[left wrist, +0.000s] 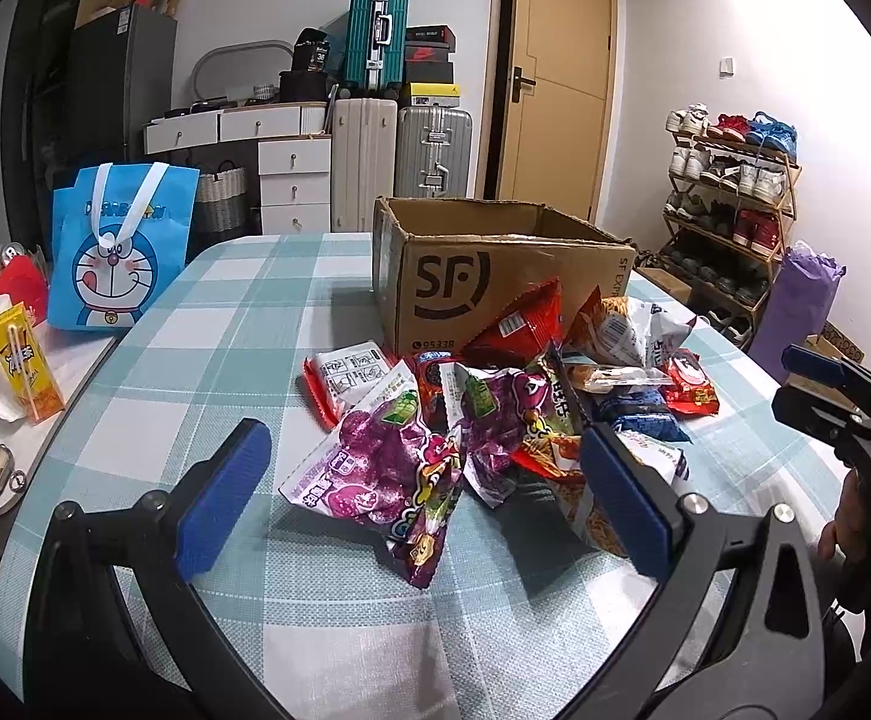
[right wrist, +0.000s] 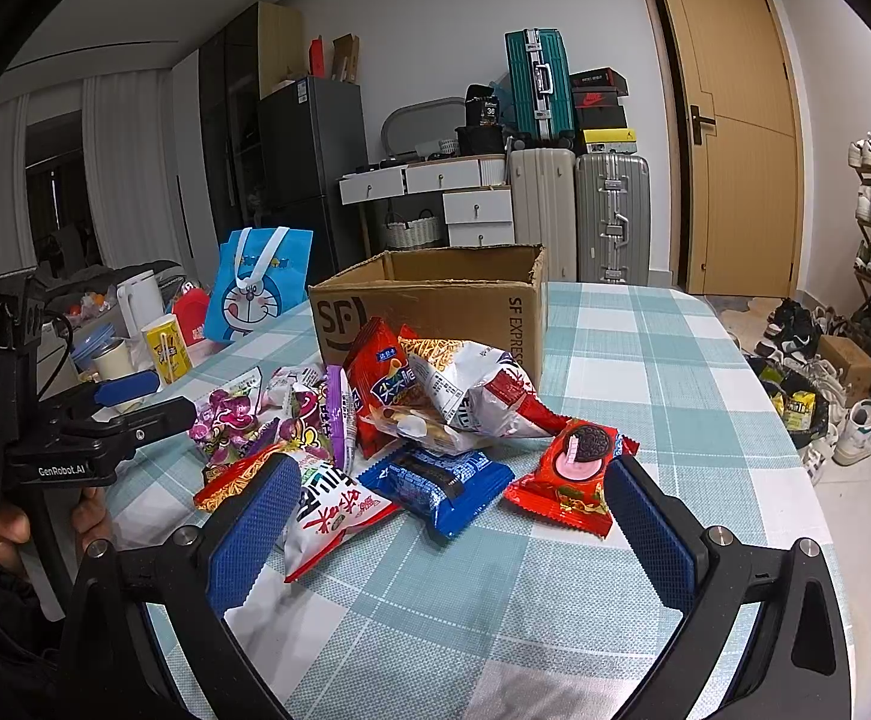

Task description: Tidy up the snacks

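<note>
Inside cardboard box (left wrist: 495, 276), contents stay hidden.

Checked-cloth table (left wrist: 243, 324) carries open cardboard box (left wrist: 495, 288), snack packets (left wrist: 495, 414) heaped touching its front.

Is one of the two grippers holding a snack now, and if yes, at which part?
Nothing is held. The left gripper and the right gripper are both open, with the snack pile lying on the table.
</note>
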{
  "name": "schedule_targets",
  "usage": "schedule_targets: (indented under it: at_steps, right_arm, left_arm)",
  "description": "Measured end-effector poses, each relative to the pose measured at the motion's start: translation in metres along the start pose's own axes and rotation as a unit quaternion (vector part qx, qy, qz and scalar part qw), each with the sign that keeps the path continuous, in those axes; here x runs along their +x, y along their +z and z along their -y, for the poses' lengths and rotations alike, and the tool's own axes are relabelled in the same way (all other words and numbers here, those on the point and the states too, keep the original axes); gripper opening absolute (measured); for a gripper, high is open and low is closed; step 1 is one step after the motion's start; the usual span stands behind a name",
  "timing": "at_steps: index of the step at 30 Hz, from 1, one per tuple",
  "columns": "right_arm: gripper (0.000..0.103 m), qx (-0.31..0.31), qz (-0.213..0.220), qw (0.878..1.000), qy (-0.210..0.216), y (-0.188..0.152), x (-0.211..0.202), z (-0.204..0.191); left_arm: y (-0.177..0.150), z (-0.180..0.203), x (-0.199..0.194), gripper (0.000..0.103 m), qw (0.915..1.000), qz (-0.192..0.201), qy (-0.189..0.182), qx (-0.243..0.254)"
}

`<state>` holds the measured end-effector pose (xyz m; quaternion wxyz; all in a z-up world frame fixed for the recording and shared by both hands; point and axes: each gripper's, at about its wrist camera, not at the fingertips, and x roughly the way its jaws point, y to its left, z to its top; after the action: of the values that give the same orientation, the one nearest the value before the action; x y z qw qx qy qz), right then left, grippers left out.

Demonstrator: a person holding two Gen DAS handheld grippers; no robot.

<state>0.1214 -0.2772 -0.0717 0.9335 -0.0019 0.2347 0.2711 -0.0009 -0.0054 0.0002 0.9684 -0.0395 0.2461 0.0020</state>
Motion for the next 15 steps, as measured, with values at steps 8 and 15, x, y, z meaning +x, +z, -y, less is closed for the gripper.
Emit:
schedule_targets:
  at_steps: [8, 15]
  right_arm:
    - [0.103, 0.000, 0.000, 1.000, 0.000, 0.0002, -0.0001, 0.0003]
    - [0.103, 0.000, 0.000, 1.000, 0.000, 0.0003, 0.0000, 0.0005]
  left_arm:
    - [-0.0002, -0.0002, -0.0003, 0.103, 1.0000, -0.001, 0.000, 0.000]
    - [-0.0001, 0.0000, -0.0001, 0.103, 1.0000, -0.001, 0.001, 0.000]
